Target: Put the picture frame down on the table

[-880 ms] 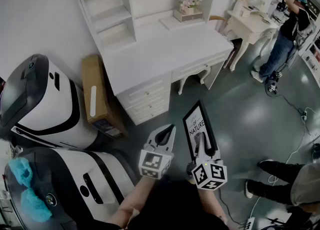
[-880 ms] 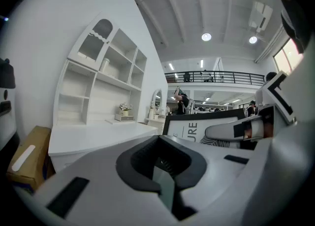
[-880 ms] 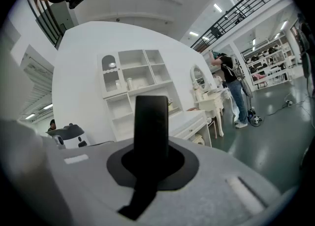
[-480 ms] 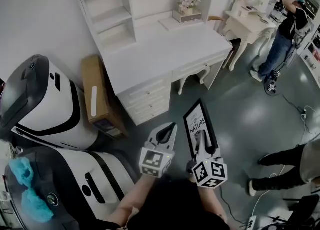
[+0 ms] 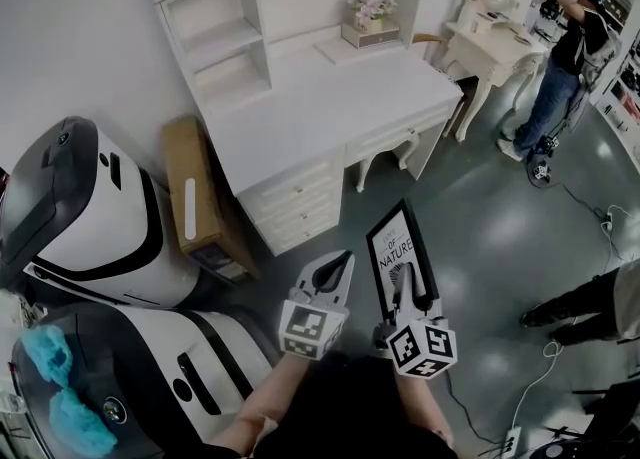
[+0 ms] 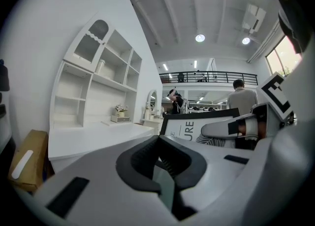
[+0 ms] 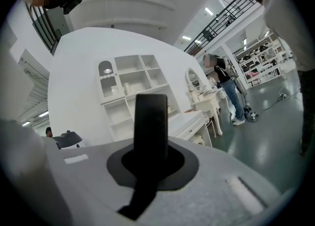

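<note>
Right gripper [image 5: 405, 292] clamped on picture frame [image 5: 396, 244], upright

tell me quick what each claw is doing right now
left claw: closed, nothing in it
right claw: closed on the picture frame

There were two grippers: the left gripper [image 5: 338, 265] and the right gripper [image 5: 404, 285]. There was one picture frame [image 5: 393, 245]. One white desk [image 5: 330, 107] stood by the wall, with one flower box [image 5: 371, 25] on its surface. One cardboard box [image 5: 195, 197] was beside it. There were two white-and-black machines, the upper machine [image 5: 80, 202] and the lower machine [image 5: 140, 357]. There was one dressing table [image 5: 492, 45]. Two people showed: a standing person [image 5: 570, 57] and a person's legs [image 5: 585, 305].
</note>
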Demonstrator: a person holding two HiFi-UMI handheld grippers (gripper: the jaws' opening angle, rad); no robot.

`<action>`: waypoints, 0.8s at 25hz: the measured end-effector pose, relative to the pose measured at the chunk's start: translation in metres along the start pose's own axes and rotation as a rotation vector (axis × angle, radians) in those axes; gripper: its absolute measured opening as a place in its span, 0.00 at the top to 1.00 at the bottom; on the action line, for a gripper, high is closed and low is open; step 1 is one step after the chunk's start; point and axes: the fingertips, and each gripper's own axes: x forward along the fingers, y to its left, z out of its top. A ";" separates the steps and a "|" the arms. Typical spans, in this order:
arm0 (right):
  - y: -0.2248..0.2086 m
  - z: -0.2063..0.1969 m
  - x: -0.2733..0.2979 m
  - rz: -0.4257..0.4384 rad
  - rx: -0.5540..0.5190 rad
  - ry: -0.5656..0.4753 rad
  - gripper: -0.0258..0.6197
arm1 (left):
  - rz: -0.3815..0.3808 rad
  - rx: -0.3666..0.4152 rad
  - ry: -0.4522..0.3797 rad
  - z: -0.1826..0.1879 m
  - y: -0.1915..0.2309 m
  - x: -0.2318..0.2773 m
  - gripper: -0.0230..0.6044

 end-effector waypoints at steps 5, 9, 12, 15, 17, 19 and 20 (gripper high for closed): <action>0.003 -0.005 -0.003 -0.013 0.026 -0.014 0.94 | -0.013 -0.013 0.014 -0.008 0.003 -0.007 0.95; 0.002 -0.007 -0.002 -0.021 0.028 -0.010 0.94 | -0.014 -0.024 0.024 -0.013 0.004 -0.008 0.95; 0.001 -0.006 0.002 -0.019 0.026 -0.008 0.94 | -0.016 -0.027 0.022 -0.012 0.004 -0.005 0.95; 0.002 -0.006 0.009 -0.009 0.022 -0.004 0.94 | -0.009 -0.030 0.021 -0.012 0.008 0.001 0.95; 0.000 -0.004 0.016 -0.004 0.023 0.001 0.94 | -0.004 -0.028 0.021 -0.011 0.010 0.006 0.94; -0.003 -0.001 0.024 0.001 0.026 0.003 0.94 | 0.002 -0.025 0.017 -0.007 0.014 0.014 0.95; -0.004 0.001 0.028 0.004 0.027 0.003 0.94 | 0.005 -0.025 0.014 -0.005 0.016 0.018 0.95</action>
